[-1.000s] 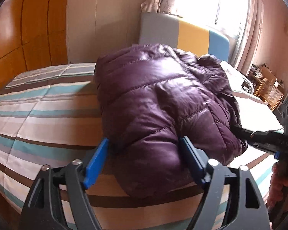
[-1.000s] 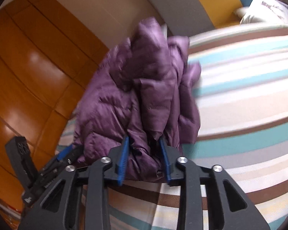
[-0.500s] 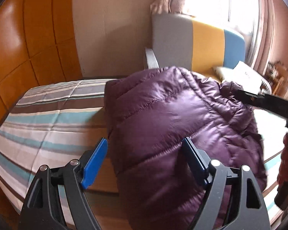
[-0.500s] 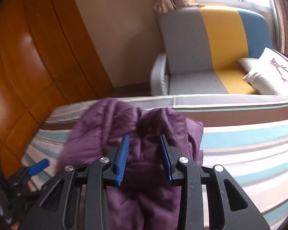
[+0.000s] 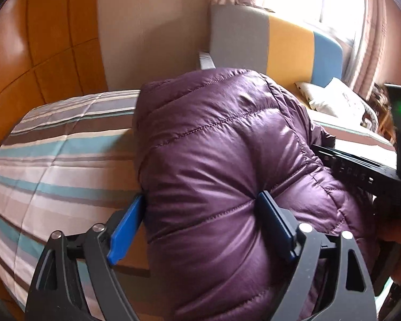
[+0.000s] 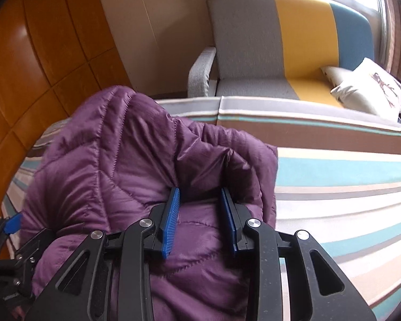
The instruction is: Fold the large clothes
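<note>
Now, line by line:
Left tongs [image 5: 200, 224]: jaws have just been opening further and stand wide. The near bulge of the jacket [image 5: 227, 160] sits between them. The right blade dents the quilting; the left blade lies at the jacket's edge. Whether they grip or only straddle, I cannot tell.
Right tongs [image 6: 200, 214]: clenched on a gathered fold of the jacket, fabric bunched between the blue blades.
Jacket: purple, puffy, bundled directly ahead of both tongs, lying on the striped bed [image 5: 53, 160].
Just changed: a second ago the right tongs held the fold standing upright; it now lies lower, over the rest of the jacket.
Meaning: this fold looks laid, so letting go seems the likely next step. The springy padding may push the fold back open.
Beyond: a couch [image 6: 280, 40] with a pillow [image 6: 366, 85] past the far bed edge.
</note>
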A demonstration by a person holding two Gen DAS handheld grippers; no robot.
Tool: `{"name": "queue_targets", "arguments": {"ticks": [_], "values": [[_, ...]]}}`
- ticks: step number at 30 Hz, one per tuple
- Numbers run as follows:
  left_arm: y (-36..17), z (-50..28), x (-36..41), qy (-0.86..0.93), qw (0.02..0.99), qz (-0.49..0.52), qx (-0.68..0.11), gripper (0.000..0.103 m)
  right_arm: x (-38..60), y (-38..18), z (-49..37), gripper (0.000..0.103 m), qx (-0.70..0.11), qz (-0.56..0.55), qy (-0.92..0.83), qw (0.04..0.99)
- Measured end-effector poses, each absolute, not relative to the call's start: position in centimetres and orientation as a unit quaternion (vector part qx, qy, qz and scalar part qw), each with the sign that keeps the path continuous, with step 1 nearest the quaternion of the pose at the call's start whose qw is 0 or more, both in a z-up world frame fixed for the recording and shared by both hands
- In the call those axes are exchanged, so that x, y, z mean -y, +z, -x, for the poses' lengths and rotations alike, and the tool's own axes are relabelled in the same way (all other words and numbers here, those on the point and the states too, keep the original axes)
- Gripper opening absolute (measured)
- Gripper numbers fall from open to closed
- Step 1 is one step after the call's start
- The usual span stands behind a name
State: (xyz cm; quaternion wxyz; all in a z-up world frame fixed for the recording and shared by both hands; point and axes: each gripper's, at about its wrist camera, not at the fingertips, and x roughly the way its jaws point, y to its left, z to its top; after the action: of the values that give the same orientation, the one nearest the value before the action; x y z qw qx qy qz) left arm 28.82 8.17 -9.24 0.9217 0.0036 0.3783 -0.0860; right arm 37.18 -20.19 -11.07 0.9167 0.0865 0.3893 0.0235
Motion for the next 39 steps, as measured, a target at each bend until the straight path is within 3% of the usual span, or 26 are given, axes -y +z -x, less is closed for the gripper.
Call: {"name": "queue_targets", "arguments": {"ticks": [2, 3, 5, 9, 11, 12, 16, 23, 39], "values": [[-8.8, -28.0, -8.6, -0.07, 0.924, 0.0, -0.377, 0.101, 19.8, -9.3, -34.7, 0.035, -0.367, -0.091, 0.031, 0.925], [-8.6, -27.5, -8.7, -0.065, 0.924, 0.0, -0.376, 0.101, 19.7, -9.1, -34.0, 0.041, -0.361, -0.089, 0.031, 0.928], [-8.0, -26.0, -8.9, -0.061, 0.926, 0.002, -0.374, 0.101, 19.3, -8.0, -31.4, 0.063, -0.341, -0.085, 0.038, 0.935], [-7.2, -22.7, -8.8, -0.044, 0.929, 0.0, -0.367, 0.101, 18.4, -7.1, -27.4, 0.064, -0.332, -0.081, 0.039, 0.939], [-6.7, -20.9, -8.6, -0.043, 0.931, 0.0, -0.361, 0.101, 18.0, -6.9, -25.4, 0.083, -0.332, -0.092, 0.042, 0.938], [-6.6, -20.2, -8.6, -0.043, 0.932, 0.001, -0.36, 0.101, 17.9, -6.9, -24.8, 0.085, -0.333, -0.095, 0.043, 0.937], [-6.2, -17.6, -8.8, -0.041, 0.933, 0.006, -0.356, 0.101, 17.4, -6.6, -22.1, 0.085, -0.334, -0.086, 0.05, 0.937], [-5.6, -13.1, -9.8, -0.011, 0.94, 0.006, -0.342, 0.101, 16.7, -5.8, -17.9, 0.1, -0.317, -0.066, 0.033, 0.945], [-4.9, -9.5, -11.0, 0.005, 0.946, 0.011, -0.323, 0.101, 16.4, -5.2, -13.4, 0.1, -0.295, -0.03, -0.002, 0.955]]}}
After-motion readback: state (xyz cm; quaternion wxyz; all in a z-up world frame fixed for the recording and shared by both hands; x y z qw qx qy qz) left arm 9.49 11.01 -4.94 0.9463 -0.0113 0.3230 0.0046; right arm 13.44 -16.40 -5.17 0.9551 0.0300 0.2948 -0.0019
